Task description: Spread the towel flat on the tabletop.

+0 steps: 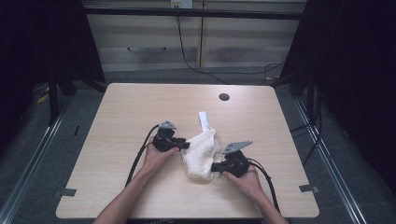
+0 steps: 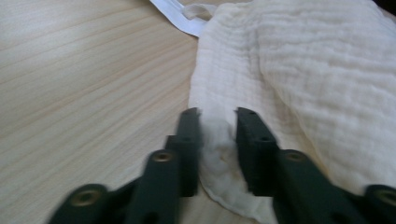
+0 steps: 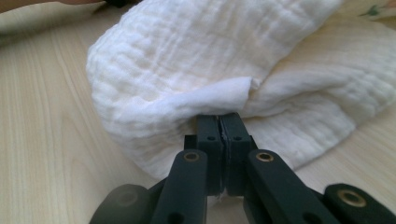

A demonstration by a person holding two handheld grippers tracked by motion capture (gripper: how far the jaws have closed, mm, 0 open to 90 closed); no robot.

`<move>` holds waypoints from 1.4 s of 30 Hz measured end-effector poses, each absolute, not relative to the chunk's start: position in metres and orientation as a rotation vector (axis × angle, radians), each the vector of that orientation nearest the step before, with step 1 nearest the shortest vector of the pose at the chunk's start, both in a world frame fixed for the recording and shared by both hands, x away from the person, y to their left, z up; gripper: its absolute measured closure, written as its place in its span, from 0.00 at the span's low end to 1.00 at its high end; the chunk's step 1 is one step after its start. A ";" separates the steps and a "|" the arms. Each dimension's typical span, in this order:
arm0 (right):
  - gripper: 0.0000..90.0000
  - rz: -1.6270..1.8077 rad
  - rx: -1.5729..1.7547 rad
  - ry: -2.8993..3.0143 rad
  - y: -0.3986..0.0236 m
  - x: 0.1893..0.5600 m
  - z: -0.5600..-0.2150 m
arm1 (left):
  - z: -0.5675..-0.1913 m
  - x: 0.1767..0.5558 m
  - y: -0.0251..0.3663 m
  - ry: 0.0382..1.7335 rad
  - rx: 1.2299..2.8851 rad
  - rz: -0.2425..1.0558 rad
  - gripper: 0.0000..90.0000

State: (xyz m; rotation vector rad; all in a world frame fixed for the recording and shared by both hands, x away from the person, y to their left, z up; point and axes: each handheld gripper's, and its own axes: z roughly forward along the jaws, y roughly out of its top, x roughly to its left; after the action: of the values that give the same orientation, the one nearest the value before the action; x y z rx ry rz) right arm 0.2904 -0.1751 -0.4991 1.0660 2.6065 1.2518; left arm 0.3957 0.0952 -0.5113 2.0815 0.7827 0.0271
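- A pale wooden table (image 1: pixel 121 121) stood on a grey floor, with light cabinet fronts behind it and dark curtains at both sides.
- Two grippers worked on one white crinkled cloth (image 1: pixel 201 154), which lay bunched near the table's middle.
- The right gripper (image 3: pixel 219 122) was clenched tight on a folded edge of the cloth at its near right side, the jaws meeting with only fabric between them.
- The left gripper (image 2: pixel 217 116) sat at the cloth's left edge; a small ridge of cloth lay between its jaws, but a gap showed on each side, so the pads were not yet pressing.
- One white strap or label (image 1: pixel 203 120) stuck out from the far end of the cloth; no writing on it could be read.
- One round dark hole (image 1: pixel 224 97) lay in the table beyond the cloth.
- Two black cables trailed back from the grippers, away from the cloth.
- Nothing blocked either gripper's way to the cloth.
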 end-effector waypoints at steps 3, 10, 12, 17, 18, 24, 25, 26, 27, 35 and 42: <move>0.98 1.242 1.086 2.585 -0.186 0.288 -0.497 | -0.508 0.390 0.095 0.748 2.114 0.037 0.96; 0.98 1.232 1.125 2.533 -0.206 0.284 -0.494 | -0.504 0.373 0.120 0.756 2.154 0.045 0.97; 0.98 1.224 1.136 2.522 -0.210 0.285 -0.494 | -0.502 0.367 0.131 0.765 2.160 0.049 0.97; 0.98 1.223 1.167 2.492 -0.213 0.285 -0.494 | -0.498 0.352 0.158 0.770 2.162 0.058 0.97; 0.98 1.229 1.162 2.489 -0.214 0.286 -0.494 | -0.498 0.349 0.162 0.770 2.161 0.065 0.97; 0.98 1.283 1.155 2.432 -0.217 0.282 -0.487 | -0.499 0.328 0.179 0.767 2.150 0.010 0.97; 0.98 1.289 1.158 2.426 -0.219 0.280 -0.485 | -0.498 0.324 0.180 0.761 2.149 -0.003 0.97; 0.98 1.293 1.152 2.418 -0.220 0.279 -0.484 | -0.498 0.319 0.180 0.757 2.153 -0.003 0.96; 0.98 1.298 1.157 2.410 -0.221 0.278 -0.483 | -0.497 0.316 0.181 0.752 2.147 -0.020 0.96; 0.98 1.316 1.171 2.372 -0.239 0.268 -0.479 | -0.494 0.292 0.185 0.716 2.132 -0.082 0.92; 0.98 1.339 1.180 2.342 -0.242 0.274 -0.475 | -0.469 0.320 0.188 0.717 2.051 -0.026 0.78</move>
State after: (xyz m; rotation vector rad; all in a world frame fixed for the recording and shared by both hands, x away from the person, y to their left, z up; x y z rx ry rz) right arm 0.2735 -0.2421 -0.4751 1.1799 2.3421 1.3386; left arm 0.3202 0.1885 -0.4689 2.0513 0.7165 -0.0258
